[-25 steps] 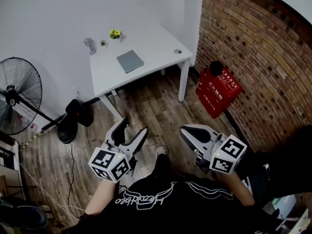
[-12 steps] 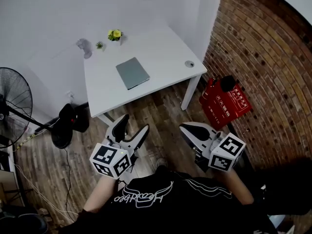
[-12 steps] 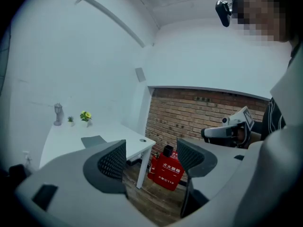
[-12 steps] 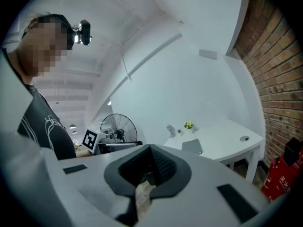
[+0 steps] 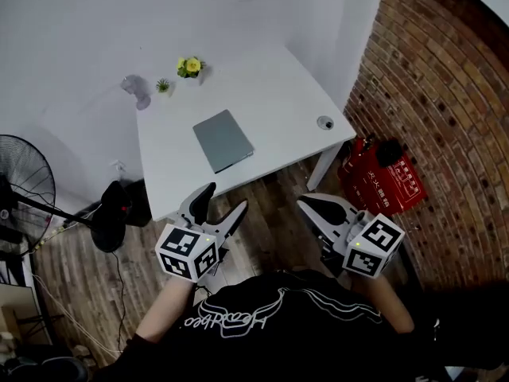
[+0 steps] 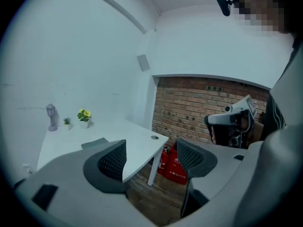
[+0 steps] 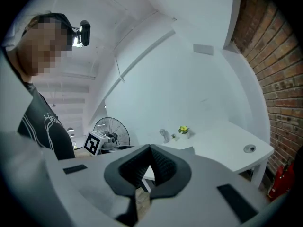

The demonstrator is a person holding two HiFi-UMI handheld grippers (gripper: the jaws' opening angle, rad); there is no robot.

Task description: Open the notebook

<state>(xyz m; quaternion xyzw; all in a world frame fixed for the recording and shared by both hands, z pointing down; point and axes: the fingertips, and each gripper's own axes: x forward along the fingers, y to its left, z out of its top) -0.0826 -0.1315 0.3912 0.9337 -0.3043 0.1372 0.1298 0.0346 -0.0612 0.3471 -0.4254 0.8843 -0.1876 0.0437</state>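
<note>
Black ribbed jaws on the left gripper [image 6: 152,159] stand wide apart with nothing between them; through the gap only the table's near corner and the wooden floor [image 5: 270,205] show. The right gripper [image 7: 150,162] has its jaws pressed together at the tips, gripping nothing.

Both grippers hang over the floor, short of the near edge of the white table [image 5: 278,86] and well apart from anything on it.

The notebook [image 5: 223,140] lies closed and flat near the middle of the table, grey cover up. From the left gripper it lies almost straight ahead, just past the table edge. From the right gripper it lies ahead and off to the left. The left gripper is therefore the nearer of the two.

The notebook's long axis runs roughly away from the person, slanted a little so that the near short edge sits further right than the far one. Which long edge is the spine I cannot tell.

My judgement is that the reach has to carry forward over the table edge first. The open left jaws are better placed to meet a cover edge, and the shut right jaws suit pressing the notebook down.
</note>
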